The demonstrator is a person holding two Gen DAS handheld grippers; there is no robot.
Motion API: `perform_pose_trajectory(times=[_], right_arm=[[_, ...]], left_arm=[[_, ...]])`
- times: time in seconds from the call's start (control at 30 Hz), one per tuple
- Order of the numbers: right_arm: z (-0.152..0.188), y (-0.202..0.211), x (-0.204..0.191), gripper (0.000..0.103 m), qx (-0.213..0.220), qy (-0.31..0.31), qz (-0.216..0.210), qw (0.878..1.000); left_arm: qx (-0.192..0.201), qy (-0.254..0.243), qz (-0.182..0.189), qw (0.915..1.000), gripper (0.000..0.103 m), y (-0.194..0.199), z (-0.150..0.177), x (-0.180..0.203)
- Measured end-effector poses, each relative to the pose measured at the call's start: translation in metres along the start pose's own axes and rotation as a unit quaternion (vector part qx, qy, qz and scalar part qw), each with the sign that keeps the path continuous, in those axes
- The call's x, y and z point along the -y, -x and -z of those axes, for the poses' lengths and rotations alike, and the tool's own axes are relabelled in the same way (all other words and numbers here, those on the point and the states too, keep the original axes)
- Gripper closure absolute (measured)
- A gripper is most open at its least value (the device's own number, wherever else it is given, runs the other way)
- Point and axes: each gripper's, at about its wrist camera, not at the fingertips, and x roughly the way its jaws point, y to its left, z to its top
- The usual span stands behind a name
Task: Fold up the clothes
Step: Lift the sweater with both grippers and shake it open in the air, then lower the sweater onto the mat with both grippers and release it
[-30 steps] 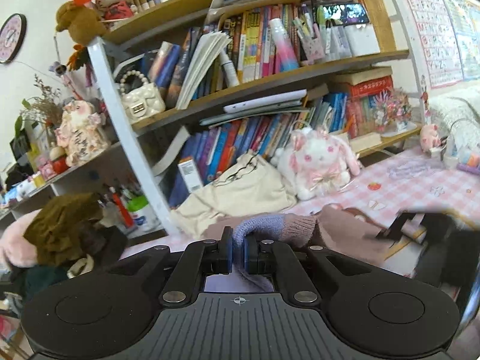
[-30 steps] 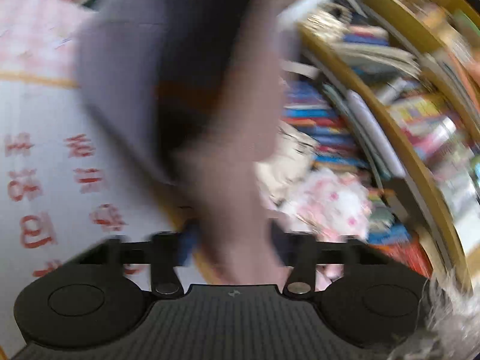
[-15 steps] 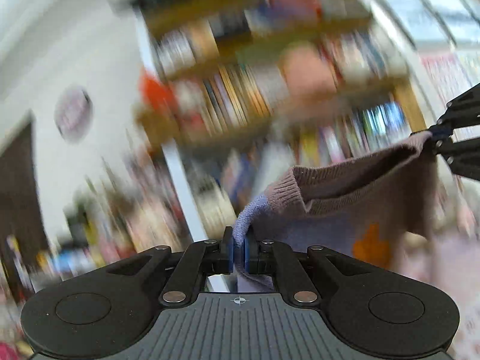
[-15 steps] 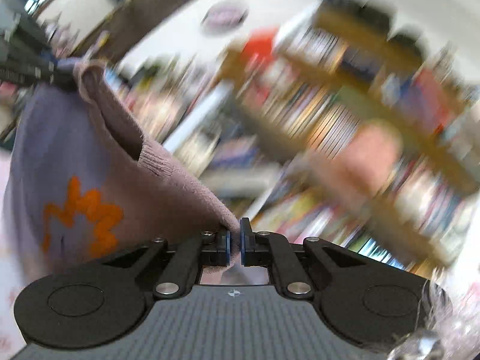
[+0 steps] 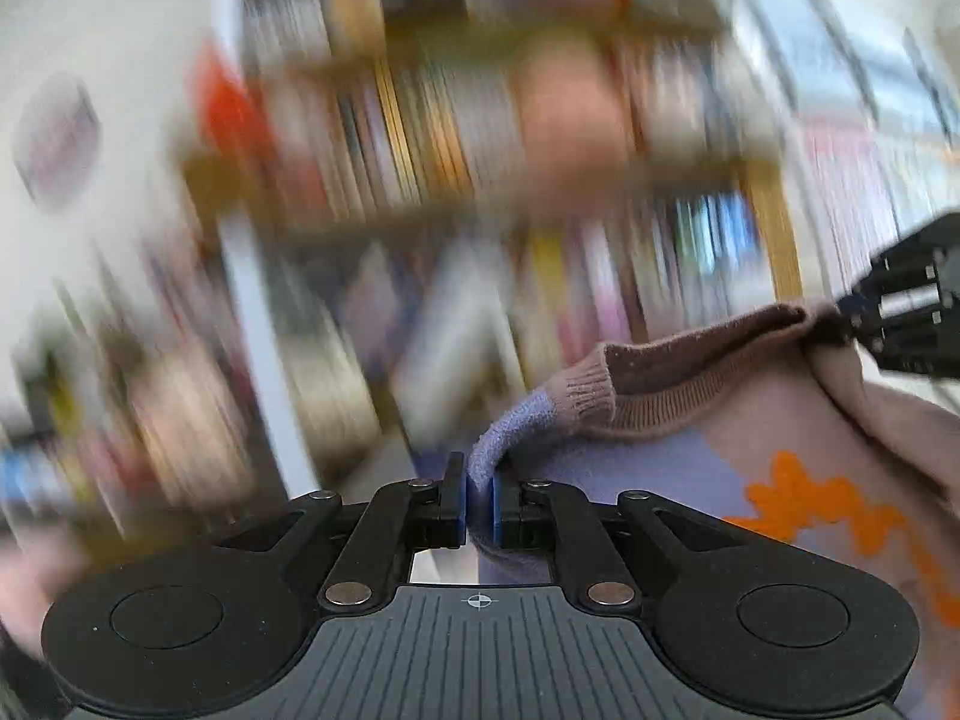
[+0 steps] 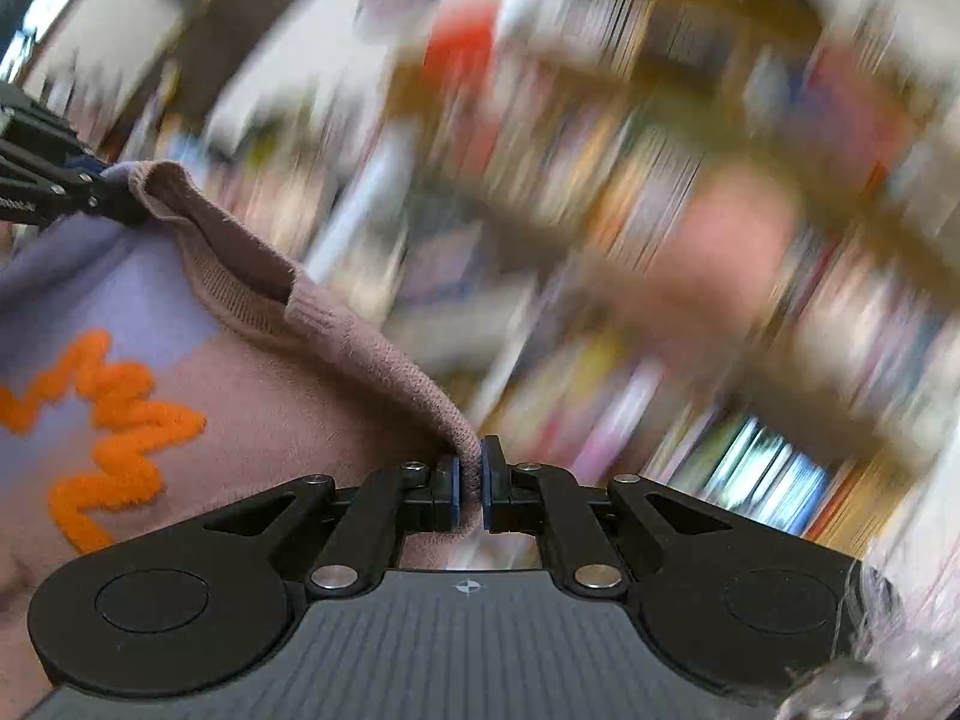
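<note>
Left gripper (image 5: 479, 495) is clamped on the lilac ribbed edge of the sweater (image 5: 708, 420); knit is pinched between the blue pads (image 5: 457, 504), no gap visible. Right gripper (image 6: 471, 483) is clamped on the mauve ribbed edge of the same sweater (image 6: 288, 384), fabric squeezed flat between its pads (image 6: 486, 492).

Sweater is off any surface, strung between my two grippers. Ribbed band runs from one gripper to the other and sags open in the middle, so I see the darker inside of the opening in both wrist views. Body of the garment drops below the band: lilac panel next to mauve panel, with an orange zigzag motif (image 6: 114, 426) on the front, also showing at lower right in the left view (image 5: 822, 507).

Each gripper shows up in the other camera: right one at the right edge of the left view (image 5: 852, 315), left one at the left edge of the right view (image 6: 99, 189), each biting the far end of the band.

Background in both views is heavy motion blur. I can make out a bookshelf (image 5: 450, 138) packed with books (image 6: 600, 156), a white upright (image 5: 258, 336), and a pale wall. Nothing finer is readable.
</note>
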Motion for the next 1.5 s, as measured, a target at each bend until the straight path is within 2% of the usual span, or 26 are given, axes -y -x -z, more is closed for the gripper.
perform_pose_trajectory(times=[0.07,0.13,0.27,0.3,0.33,0.37,0.4,0.53,0.63,0.8,0.9,0.93,1.0,1.03,1.07,1.23,1.33,1.43,1.5], right_arm=[[0.045,-0.058,-0.017,0.096,-0.096,-0.017,-0.036,0.995],[0.086,-0.105,-0.041,0.096,-0.171,-0.016,-0.055,0.984],[0.126,-0.165,-0.073,0.096,-0.226,0.026,-0.053,0.972],[0.129,-0.176,-0.073,0.096,-0.233,0.031,-0.053,0.971],[0.132,-0.186,-0.074,0.096,-0.238,0.034,-0.054,0.969],[0.134,-0.192,-0.073,0.096,-0.244,0.033,-0.054,0.968],[0.137,-0.198,-0.07,0.096,-0.25,0.028,-0.054,0.966],[0.152,-0.227,-0.056,0.096,-0.274,0.012,-0.05,0.96],[0.16,-0.25,-0.058,0.096,-0.285,0.025,-0.047,0.957],[0.178,-0.284,-0.052,0.096,-0.32,0.017,-0.028,0.947],[0.192,-0.294,-0.051,0.095,-0.336,0.012,-0.034,0.941],[0.196,-0.295,-0.052,0.091,-0.334,0.014,-0.035,0.942],[0.198,-0.291,-0.057,0.075,-0.322,0.029,-0.024,0.946],[0.198,-0.287,-0.06,0.049,-0.317,0.038,-0.015,0.947],[0.195,-0.281,-0.062,0.031,-0.311,0.042,-0.008,0.949],[0.176,-0.211,-0.071,0.025,-0.246,0.015,-0.031,0.969],[0.176,-0.149,-0.09,0.024,-0.222,-0.008,-0.068,0.973],[0.185,-0.101,-0.117,0.024,-0.226,-0.011,-0.11,0.968],[0.192,-0.079,-0.135,0.026,-0.236,0.0,-0.119,0.965]], left_arm=[[-0.1,-0.021,0.019,0.9946,0.094,-0.059,0.044,0.014],[-0.178,-0.049,0.022,0.9826,0.092,-0.117,0.088,0.03],[-0.248,-0.065,0.019,0.9663,0.085,-0.183,0.127,0.039],[-0.259,-0.073,0.012,0.963,0.073,-0.187,0.129,0.039],[-0.27,-0.08,0.004,0.9596,0.066,-0.192,0.13,0.04],[-0.28,-0.087,-0.002,0.9562,0.045,-0.196,0.131,0.041],[-0.282,-0.089,-0.007,0.9553,0.033,-0.195,0.13,0.041],[-0.258,-0.067,0.017,0.9636,0.031,-0.162,0.12,0.035],[-0.234,-0.043,0.028,0.9709,0.026,-0.125,0.115,0.038],[-0.242,-0.027,0.014,0.9698,0.026,-0.071,0.131,0.058],[-0.263,-0.025,0.02,0.9642,0.026,-0.051,0.144,0.075],[-0.27,-0.03,0.022,0.9622,0.026,-0.047,0.148,0.081],[-0.282,-0.04,0.025,0.9583,0.026,-0.042,0.155,0.091],[-0.287,-0.044,0.027,0.9566,0.026,-0.04,0.157,0.095],[-0.29,-0.047,0.029,0.9553,0.026,-0.039,0.159,0.098],[-0.298,-0.083,0.043,0.95,0.026,-0.034,0.168,0.11],[-0.297,-0.126,0.035,0.9459,0.026,-0.03,0.178,0.119],[-0.301,-0.133,0.027,0.9438,0.038,-0.03,0.184,0.123],[-0.3,-0.135,0.03,0.9439,0.049,-0.032,0.186,0.125]])
